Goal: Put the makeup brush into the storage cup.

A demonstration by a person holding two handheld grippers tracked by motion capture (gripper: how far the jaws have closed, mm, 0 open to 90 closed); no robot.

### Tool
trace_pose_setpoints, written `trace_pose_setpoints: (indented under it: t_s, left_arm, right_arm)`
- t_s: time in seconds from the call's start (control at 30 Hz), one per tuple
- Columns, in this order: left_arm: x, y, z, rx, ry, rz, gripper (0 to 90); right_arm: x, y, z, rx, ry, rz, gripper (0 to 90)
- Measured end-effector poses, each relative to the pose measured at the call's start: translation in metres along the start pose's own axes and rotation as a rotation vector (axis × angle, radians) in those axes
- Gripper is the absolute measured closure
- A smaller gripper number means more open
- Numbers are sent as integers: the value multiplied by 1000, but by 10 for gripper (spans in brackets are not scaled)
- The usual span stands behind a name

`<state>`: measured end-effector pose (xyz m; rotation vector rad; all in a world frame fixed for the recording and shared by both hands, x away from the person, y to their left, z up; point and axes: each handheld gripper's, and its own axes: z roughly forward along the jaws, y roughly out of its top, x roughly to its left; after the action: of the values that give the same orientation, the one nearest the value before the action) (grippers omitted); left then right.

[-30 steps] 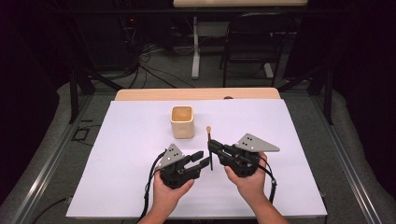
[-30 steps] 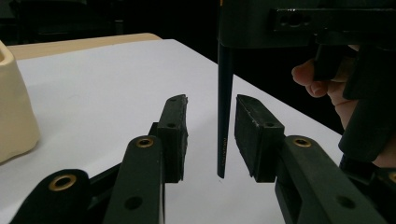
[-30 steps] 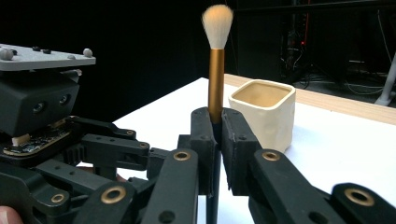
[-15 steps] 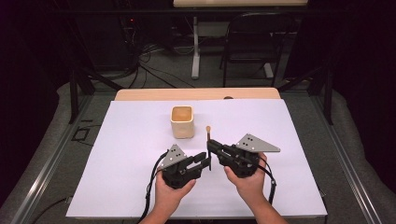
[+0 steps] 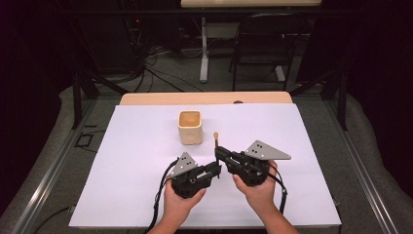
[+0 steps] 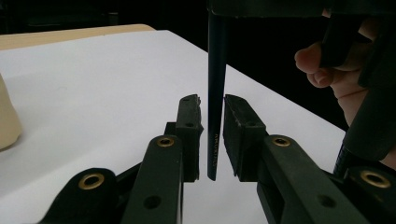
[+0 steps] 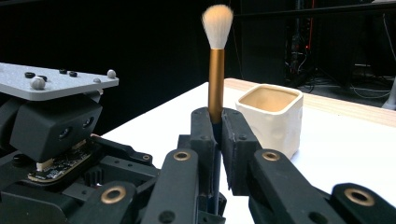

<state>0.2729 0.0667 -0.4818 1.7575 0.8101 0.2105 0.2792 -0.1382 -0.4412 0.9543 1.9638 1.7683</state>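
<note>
Closing in from the brush's left, the left gripper [image 5: 217, 169] has just been narrowing its jaws around the brush's dark handle [image 6: 215, 107], which stands between them; a thin gap shows on each side, so the pads are not yet pressing. Neither hand has shifted since the earlier frames.

The brush [image 7: 215, 70] stands upright, bristles on top, pinched at the base of its gold collar by the right gripper [image 7: 215, 122], whose jaws are pressed together on it. It hangs just in front of the cup [image 5: 190, 126], slightly to the cup's right, its lower tip above the tabletop.

To do this handover well, I judge the left jaws should finish closing squarely on the handle before the right ones let go, with both hands held still so the brush stays vertical.

Under the brush lies a white sheet [image 5: 136, 161] covering a wooden table [image 5: 156, 99]. Beyond the cup the room is dark, with 1 black chair [image 5: 265, 46], cables on the floor and a table leg.
</note>
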Motion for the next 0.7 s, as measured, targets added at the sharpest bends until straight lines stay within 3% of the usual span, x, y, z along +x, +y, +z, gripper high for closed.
trace_pose_setpoints:
  t_s: [0.2, 0.7]
  left_arm:
    - [0, -1, 0, 2, -14, -2, 798]
    - [0, -2, -1, 13, -5, 8, 834]
  right_arm:
    - [0, 0, 0, 2, 1, 2, 837]
    - [1, -1, 2, 4, 3, 0, 837]
